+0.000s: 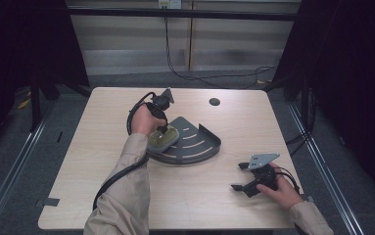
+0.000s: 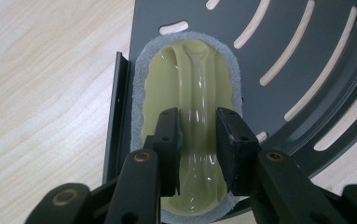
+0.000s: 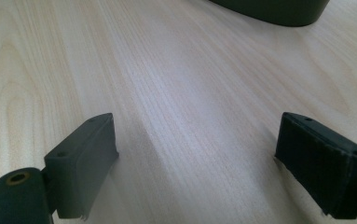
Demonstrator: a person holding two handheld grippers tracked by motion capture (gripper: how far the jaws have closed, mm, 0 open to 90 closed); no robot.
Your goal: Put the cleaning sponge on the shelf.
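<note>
left gripper (image 2: 197, 140) points down from a bent wrist, jaws clamped on the handle of a pale green scrubber (image 2: 185, 93) lying at the slotted grey tray's (image 1: 202, 147) left edge, mid-table; right gripper (image 1: 244, 177) rests near right, jaws wide apart.

Your table (image 1: 126, 196) is pale wood-grain laminate with a smooth, faintly satin finish. The slotted corner shelf (image 1: 202, 142) near its middle looks like dark grey painted metal, matt and even. The scrubber (image 2: 185, 84) you hold there has a glossy, translucent yellow-green plastic handle on a coarse, fuzzy grey pad. Your gripper pads (image 3: 80, 158) look like matt black rubbery plastic, rough-edged.
</note>
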